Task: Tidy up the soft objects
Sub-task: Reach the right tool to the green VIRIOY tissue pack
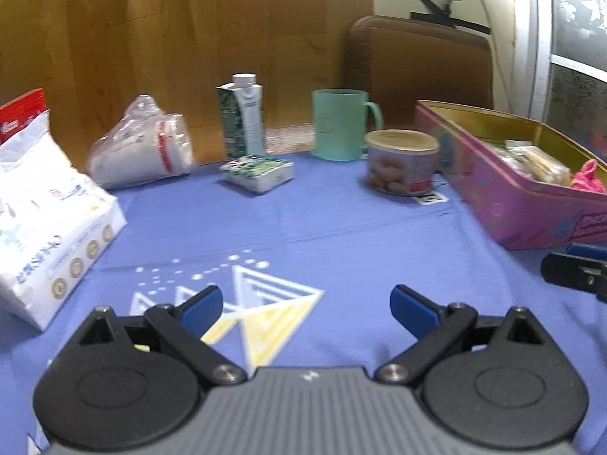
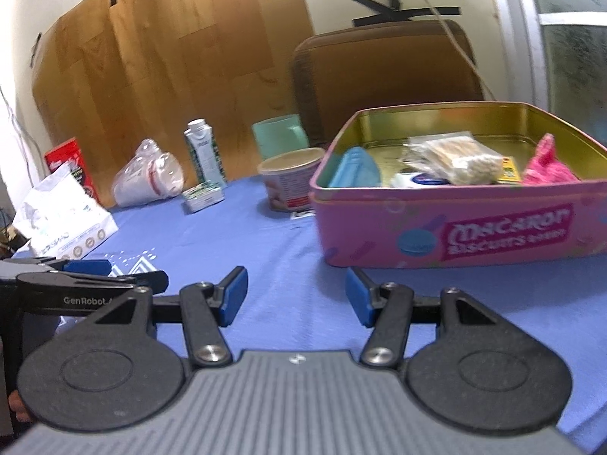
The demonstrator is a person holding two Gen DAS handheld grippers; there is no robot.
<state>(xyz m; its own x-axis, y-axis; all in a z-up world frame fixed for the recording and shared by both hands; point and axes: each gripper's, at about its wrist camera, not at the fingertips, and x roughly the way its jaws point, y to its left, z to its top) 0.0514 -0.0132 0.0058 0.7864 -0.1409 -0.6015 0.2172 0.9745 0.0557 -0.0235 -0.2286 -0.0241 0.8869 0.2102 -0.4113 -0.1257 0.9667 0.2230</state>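
Note:
A pink biscuit tin (image 2: pixel 455 223) stands open on the blue cloth, at the right in the left wrist view (image 1: pixel 504 204). Inside lie a pink soft cloth (image 2: pixel 546 168), a bag of beige material (image 2: pixel 451 157), a blue object (image 2: pixel 354 168) and a white jar (image 2: pixel 413 181). My left gripper (image 1: pixel 306 305) is open and empty over the cloth's triangle print. My right gripper (image 2: pixel 296 294) is open and empty, just in front of the tin. A white tissue pack (image 1: pixel 45 220) lies at the left, also in the right wrist view (image 2: pixel 64 223).
Along the back edge lie a clear bag of paper cups (image 1: pixel 140 146), a carton (image 1: pixel 244 115), a small green-white pack (image 1: pixel 260 172), a green mug (image 1: pixel 341 123) and a lidded can (image 1: pixel 402 161). A brown chair (image 2: pixel 383 76) stands behind the table.

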